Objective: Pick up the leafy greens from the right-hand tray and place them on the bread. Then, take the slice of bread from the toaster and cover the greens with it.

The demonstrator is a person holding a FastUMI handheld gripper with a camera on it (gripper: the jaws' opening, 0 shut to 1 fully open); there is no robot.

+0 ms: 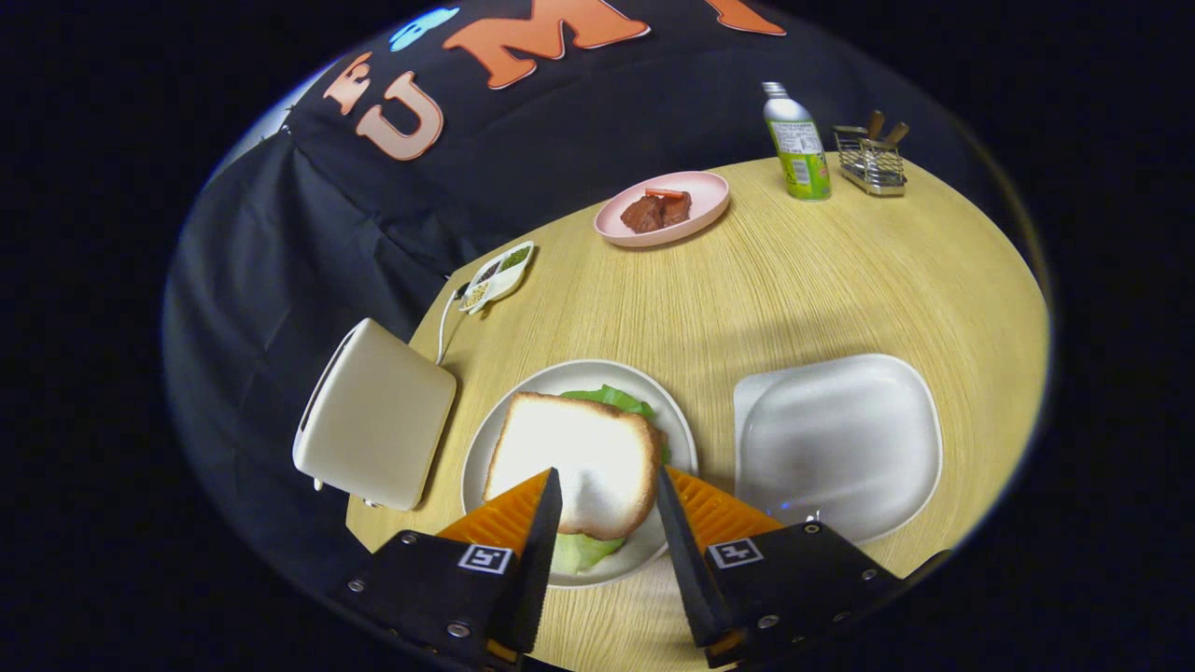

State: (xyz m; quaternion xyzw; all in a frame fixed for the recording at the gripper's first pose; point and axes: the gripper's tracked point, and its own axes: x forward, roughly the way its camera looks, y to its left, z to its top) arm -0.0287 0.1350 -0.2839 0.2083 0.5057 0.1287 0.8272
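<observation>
Bread (574, 462) lies on the greens (616, 399) on the plate (485, 448), near the table's (794, 289) front edge, between the wide-open, empty claw's (607, 485) tips.

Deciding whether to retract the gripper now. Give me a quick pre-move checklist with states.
1. Bread slice lies over the leafy greens on the round plate: ok.
2. Greens covered: mostly; edges stick out on the far and near sides.
3. Gripper open, fingers either side of the slice's near edge: ok.
4. Fingers free of the bread: cannot tell.
5. Right-hand tray holds no greens: ok.
6. Toaster slot without bread: cannot tell, slot faces away.
</observation>
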